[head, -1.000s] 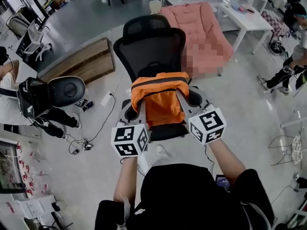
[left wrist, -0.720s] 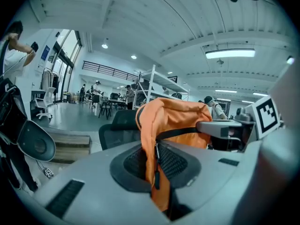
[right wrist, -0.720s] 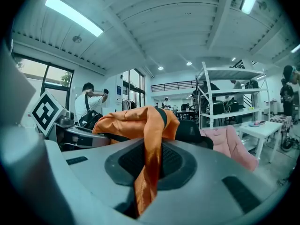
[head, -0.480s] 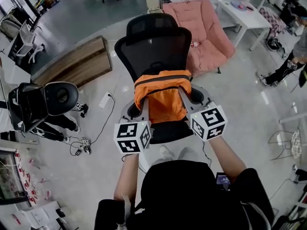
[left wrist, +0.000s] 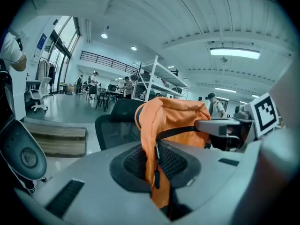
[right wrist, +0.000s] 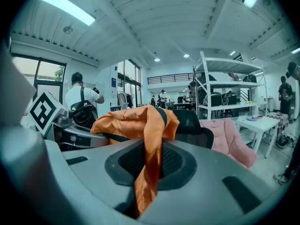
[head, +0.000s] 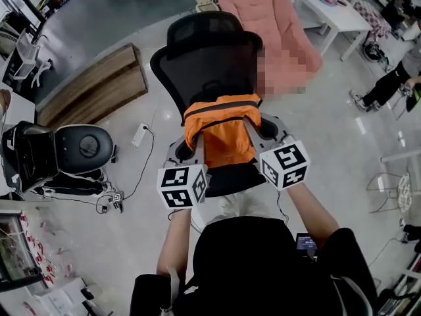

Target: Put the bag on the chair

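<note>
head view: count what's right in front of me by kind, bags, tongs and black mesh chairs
orange bag: 1
tongs: 2, the left tongs and the right tongs, each pinching the bag's fabric
black mesh chair: 1
total: 4

The person wore a black short-sleeved top [head: 243, 262]; the grey left tongs [head: 197, 143] and right tongs [head: 251, 129] bore white, black-marked cubes [head: 181, 186].
</note>
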The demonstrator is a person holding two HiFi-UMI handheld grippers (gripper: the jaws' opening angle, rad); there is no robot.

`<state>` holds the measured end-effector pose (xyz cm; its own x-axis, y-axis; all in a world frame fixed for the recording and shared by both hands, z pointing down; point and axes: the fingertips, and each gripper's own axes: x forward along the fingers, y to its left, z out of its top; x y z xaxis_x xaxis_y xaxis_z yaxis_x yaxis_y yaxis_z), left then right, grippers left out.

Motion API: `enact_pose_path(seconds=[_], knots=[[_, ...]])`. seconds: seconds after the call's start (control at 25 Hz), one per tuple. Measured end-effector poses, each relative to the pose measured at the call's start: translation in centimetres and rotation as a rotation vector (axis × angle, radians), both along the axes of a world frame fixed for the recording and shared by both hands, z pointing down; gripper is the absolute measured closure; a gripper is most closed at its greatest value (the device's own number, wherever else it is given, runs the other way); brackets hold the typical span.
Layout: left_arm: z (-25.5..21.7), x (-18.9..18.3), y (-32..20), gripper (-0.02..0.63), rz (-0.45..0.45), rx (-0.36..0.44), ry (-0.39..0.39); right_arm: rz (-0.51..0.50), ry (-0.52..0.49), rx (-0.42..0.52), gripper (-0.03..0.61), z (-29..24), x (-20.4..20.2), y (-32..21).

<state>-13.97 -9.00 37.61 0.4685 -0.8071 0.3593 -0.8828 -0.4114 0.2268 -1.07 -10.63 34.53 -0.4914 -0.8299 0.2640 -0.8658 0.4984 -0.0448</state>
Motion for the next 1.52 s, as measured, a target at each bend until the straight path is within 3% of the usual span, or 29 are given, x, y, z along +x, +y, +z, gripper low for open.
enact_pose_path(seconds=[0.96,1.52], knots=[[12.3,2.8,-9.6,0.566,-0.01,-0.238,-0.109,-0.053,0.042,-0.226,0.541,12.1,2.6,-11.2],[21.4,3.4,-13.9,0.566,-0.041,-0.371,-0.116,-0.077,0.088,-0.371,0.541,20.8,3.2,-15.9]])
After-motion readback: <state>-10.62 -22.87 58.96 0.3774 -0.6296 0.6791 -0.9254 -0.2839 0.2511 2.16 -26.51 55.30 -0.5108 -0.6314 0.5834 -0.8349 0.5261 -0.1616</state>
